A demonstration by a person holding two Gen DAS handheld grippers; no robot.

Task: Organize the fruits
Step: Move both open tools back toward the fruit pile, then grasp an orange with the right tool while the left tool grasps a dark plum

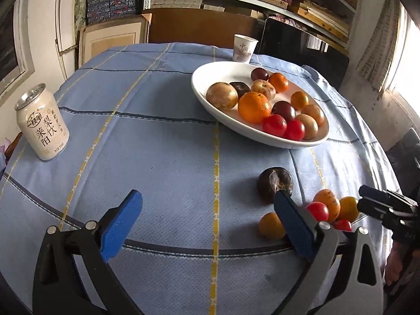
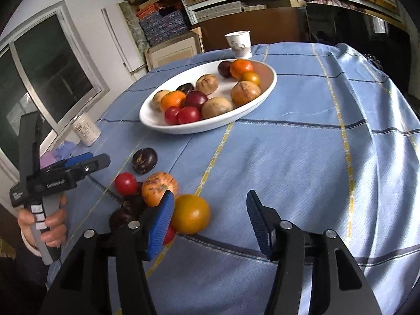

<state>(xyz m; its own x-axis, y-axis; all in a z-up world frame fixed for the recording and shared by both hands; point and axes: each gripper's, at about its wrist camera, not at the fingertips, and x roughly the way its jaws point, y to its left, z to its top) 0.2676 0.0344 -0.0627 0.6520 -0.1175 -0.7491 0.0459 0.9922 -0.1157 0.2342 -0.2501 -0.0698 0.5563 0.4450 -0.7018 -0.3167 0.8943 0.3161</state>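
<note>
Blue-checked cloth covers the bench [image 1: 162,136], where a white oval plate [image 1: 210,97] at two o'clock in the left wrist view already holds about a dozen fruits, oranges, tomatoes and plums among them. A loose cluster waits at the near edge: a dark plum [image 1: 274,183], a speckled orange fruit [image 1: 326,203], a red tomato [image 1: 318,210] and a yellow-orange fruit [image 2: 191,214]. Seen from the right wrist camera, that yellow-orange fruit lies at eleven o'clock, just outside the left blue pad [image 2: 161,225] and seemingly touching its outer face, so the right hand-held gripper [image 2: 210,223] would likely need to shift toward nine o'clock to straddle it. Being round, the fruit offers no long axis to line up with. The right side looks nearer this fruit; the left hand-held gripper [image 1: 210,223] has the plum just beyond its right finger at one o'clock. Both sets of jaws stand apart and empty, the left spread very wide over bare cloth, the right about half open. A drink can [image 1: 42,123] and a paper cup [image 1: 244,48] stand well clear. A person's hand [image 2: 50,223] grips the left tool's handle.
</note>
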